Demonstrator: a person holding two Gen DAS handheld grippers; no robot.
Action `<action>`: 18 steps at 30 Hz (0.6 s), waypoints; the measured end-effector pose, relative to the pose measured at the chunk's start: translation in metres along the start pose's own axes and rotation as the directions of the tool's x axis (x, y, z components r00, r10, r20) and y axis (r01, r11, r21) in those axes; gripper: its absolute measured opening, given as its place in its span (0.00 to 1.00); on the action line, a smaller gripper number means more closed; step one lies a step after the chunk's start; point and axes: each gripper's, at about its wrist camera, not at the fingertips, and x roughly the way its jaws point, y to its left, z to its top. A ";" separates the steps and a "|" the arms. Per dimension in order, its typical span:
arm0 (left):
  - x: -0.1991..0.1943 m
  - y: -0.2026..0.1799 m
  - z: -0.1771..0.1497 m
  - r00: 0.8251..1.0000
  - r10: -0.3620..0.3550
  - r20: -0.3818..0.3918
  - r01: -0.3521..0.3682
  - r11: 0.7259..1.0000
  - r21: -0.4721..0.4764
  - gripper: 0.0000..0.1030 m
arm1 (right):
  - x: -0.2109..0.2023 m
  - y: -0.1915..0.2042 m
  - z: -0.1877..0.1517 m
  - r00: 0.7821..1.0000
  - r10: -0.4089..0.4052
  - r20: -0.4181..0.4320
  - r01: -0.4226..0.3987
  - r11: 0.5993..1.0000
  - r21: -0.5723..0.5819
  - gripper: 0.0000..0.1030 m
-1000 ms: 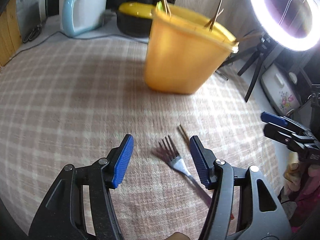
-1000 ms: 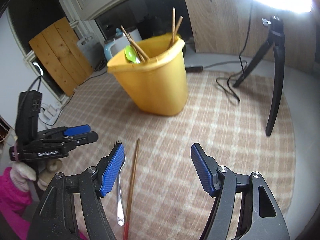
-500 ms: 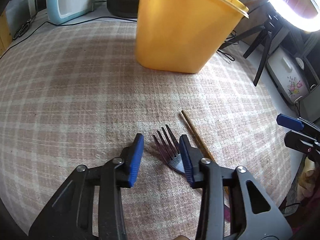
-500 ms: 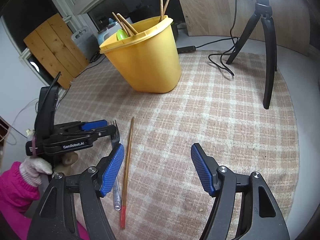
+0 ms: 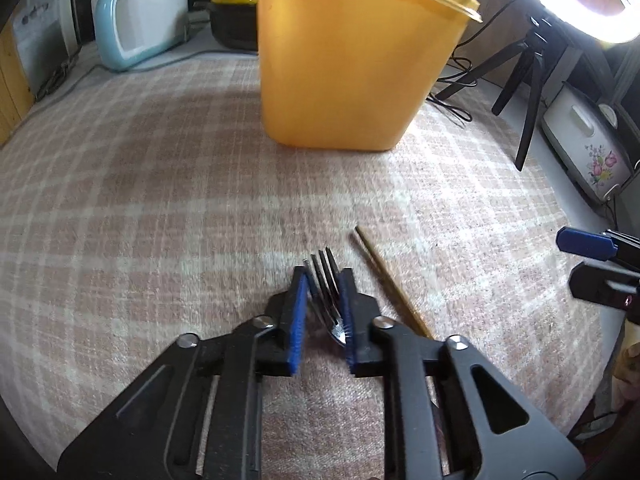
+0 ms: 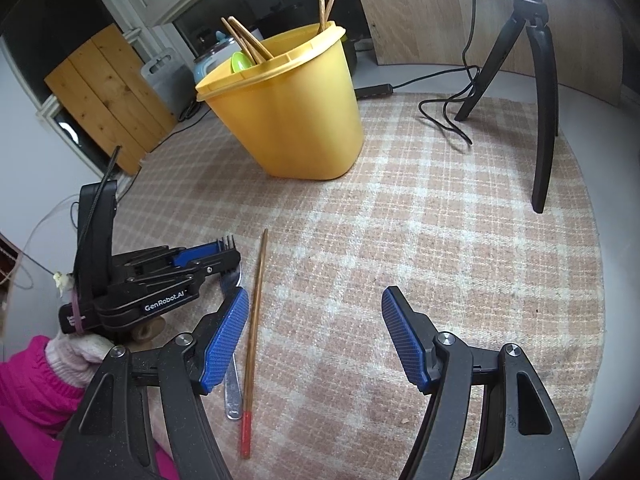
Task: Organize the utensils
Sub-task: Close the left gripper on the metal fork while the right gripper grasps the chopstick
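A metal fork (image 5: 329, 300) lies on the checked cloth (image 5: 160, 220), tines toward the yellow utensil bin (image 5: 344, 72). My left gripper (image 5: 323, 280) is closing on the fork's head, and its blue pads touch both sides. In the right wrist view the left gripper (image 6: 224, 254) sits low over the fork, whose handle (image 6: 232, 396) sticks out behind. A wooden chopstick (image 6: 256, 312) with a red end lies right beside the fork. My right gripper (image 6: 316, 300) hovers open over the cloth, holding nothing. The bin (image 6: 296, 112) holds several chopsticks and a green spoon.
A black tripod (image 6: 540, 80) and a loose cable (image 6: 444, 120) stand right of the bin under a ring light. A pale blue toaster (image 5: 132, 36), a black pot (image 5: 236, 12) and a white rice cooker (image 5: 584, 152) line the edges. A pink sleeve (image 6: 28, 392) is at lower left.
My left gripper came down and forward over the fork and its jaws narrowed from wide open to touching the fork's head. The right gripper stayed open, roughly in place.
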 end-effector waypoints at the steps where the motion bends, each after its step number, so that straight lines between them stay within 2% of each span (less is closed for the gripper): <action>1: 0.000 -0.002 0.001 1.000 0.008 0.001 -0.008 1.000 0.011 0.09 | 0.002 0.001 0.000 1.000 0.007 -0.011 -0.007 1.000 0.003 0.67; 3: 0.001 -0.006 0.003 1.000 0.018 0.000 -0.018 0.999 0.031 0.06 | 0.007 0.004 0.001 0.999 0.020 -0.034 -0.020 1.000 0.007 0.66; 5: 0.003 -0.009 0.003 1.000 0.027 -0.001 -0.027 0.999 0.047 0.06 | 0.014 0.009 0.001 0.997 0.041 -0.062 -0.041 0.999 0.011 0.58; 7: 0.004 -0.012 0.004 1.000 0.031 -0.001 -0.031 0.998 0.060 0.05 | 0.022 0.013 0.001 0.995 0.044 -0.094 -0.043 0.999 0.012 0.38; 12: 0.008 -0.017 0.006 0.999 0.033 -0.006 -0.032 0.996 0.078 0.05 | 0.047 0.023 -0.002 0.982 0.072 -0.172 -0.068 0.997 0.026 0.19; 18: 0.011 -0.023 0.005 0.999 0.042 -0.002 -0.041 0.993 0.111 0.05 | 0.064 0.035 -0.001 0.974 0.077 -0.211 -0.073 0.997 0.028 0.19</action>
